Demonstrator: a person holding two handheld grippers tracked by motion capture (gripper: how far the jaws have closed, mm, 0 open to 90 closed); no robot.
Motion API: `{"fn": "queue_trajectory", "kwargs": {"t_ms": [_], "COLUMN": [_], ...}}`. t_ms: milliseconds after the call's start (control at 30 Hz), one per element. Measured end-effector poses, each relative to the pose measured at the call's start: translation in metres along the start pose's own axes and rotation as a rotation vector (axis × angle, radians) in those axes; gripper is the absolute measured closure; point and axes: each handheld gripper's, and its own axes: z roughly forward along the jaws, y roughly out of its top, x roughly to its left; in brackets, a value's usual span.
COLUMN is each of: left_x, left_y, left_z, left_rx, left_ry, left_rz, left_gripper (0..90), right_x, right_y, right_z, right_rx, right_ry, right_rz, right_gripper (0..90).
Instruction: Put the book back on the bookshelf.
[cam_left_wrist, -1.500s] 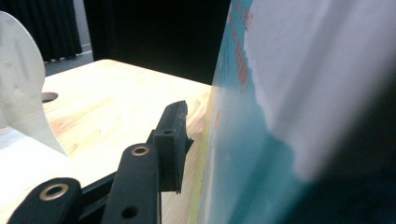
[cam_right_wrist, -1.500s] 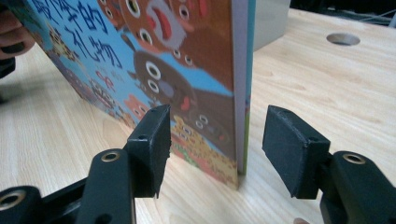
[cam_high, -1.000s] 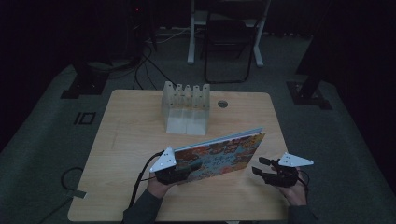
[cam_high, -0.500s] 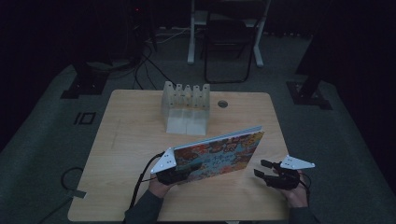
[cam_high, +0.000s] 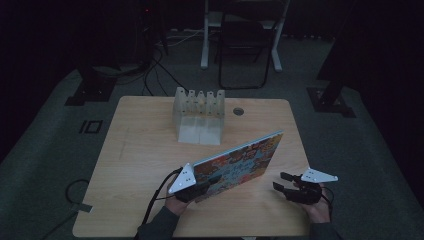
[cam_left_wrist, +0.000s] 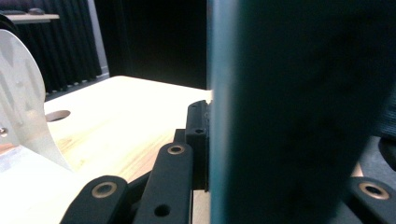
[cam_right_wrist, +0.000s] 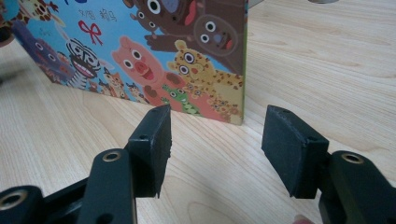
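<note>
A picture book (cam_high: 239, 159) with cartoon animals on its cover stands on its lower edge on the wooden table (cam_high: 145, 150), leaning. My left gripper (cam_high: 202, 187) is shut on the book's near left end. In the left gripper view the book's dark edge (cam_left_wrist: 289, 112) sits against one black finger (cam_left_wrist: 197, 135) and hides the other. My right gripper (cam_high: 280, 181) is open just right of the book, close to the table. In the right gripper view its pads (cam_right_wrist: 217, 140) face the book's lower corner (cam_right_wrist: 233, 116) with a small gap and nothing between them.
A white slotted rack (cam_high: 199, 114) stands at the back middle of the table, with a round cable hole (cam_high: 238, 111) to its right. The rack's white wall (cam_left_wrist: 21, 93) shows at the left of the left gripper view. Chair legs and cables lie on the floor beyond.
My right gripper has drifted a little toward the near edge and to the right. The book and my left gripper have held still.
</note>
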Motion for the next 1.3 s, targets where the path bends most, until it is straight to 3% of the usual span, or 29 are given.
{"fn": "queue_trajectory", "kwargs": {"t_ms": [200,433,633,833,1300], "left_x": [-0.007,-0.005,-0.004,-0.006,-0.005], "left_y": [-0.002,-0.004,-0.007,-0.007,-0.006], "left_z": [0.005,0.011,0.012,0.013,0.015], "left_rx": [-0.025,-0.073,-0.075,-0.072,-0.072], "left_ry": [0.017,0.014,0.018,0.027,0.048], "left_rz": [-0.005,-0.075,-0.095,-0.096,-0.117], "left_gripper": [79.7,69.4,68.0,78.5,80.3], "right_x": [0.0,-0.001,-0.002,-0.002,-0.007], "right_y": [-0.001,-0.002,-0.003,-0.004,-0.015], "right_z": [0.0,0.0,0.0,0.001,0.002], "right_rx": [0.0,0.0,0.003,0.005,0.02], "right_ry": [-0.001,-0.001,-0.002,-0.002,-0.021], "right_rz": [0.002,0.008,0.009,0.009,0.04], "right_gripper": [42.0,42.0,42.0,42.0,42.3]}}
